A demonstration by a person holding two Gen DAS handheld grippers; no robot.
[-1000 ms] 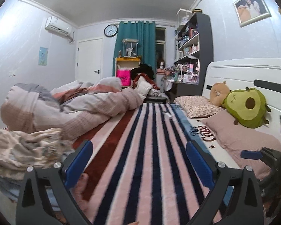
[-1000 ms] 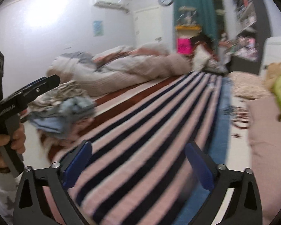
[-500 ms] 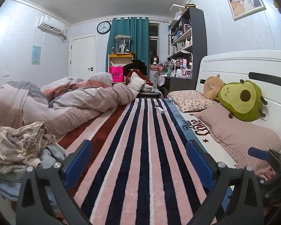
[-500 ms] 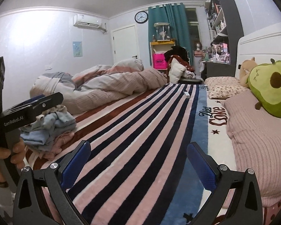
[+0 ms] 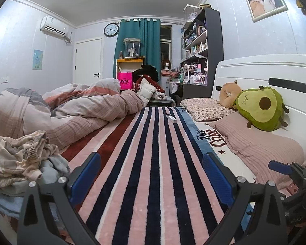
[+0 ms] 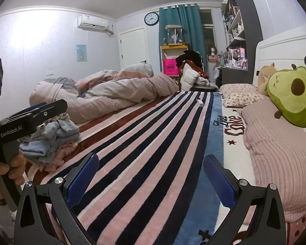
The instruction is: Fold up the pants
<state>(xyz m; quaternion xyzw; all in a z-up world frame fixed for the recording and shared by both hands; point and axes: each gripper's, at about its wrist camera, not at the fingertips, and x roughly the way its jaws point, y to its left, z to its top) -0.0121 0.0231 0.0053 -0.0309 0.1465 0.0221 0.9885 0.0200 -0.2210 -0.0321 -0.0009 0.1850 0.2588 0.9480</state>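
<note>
We are at the start: both our left claw (image 5: 152, 175) and right claw (image 6: 151, 176) hang released and empty above the pink-and-navy striped blanket (image 5: 153, 163). One crumpled heap of pale patterned and blue clothes (image 5: 20, 159), presumably holding the pants, lies left of both claws; next we should reach there and pick them out.

Right tongs (image 6: 151, 175) spread, striped blanket (image 6: 153, 143), clothes pile (image 6: 51, 136)
</note>
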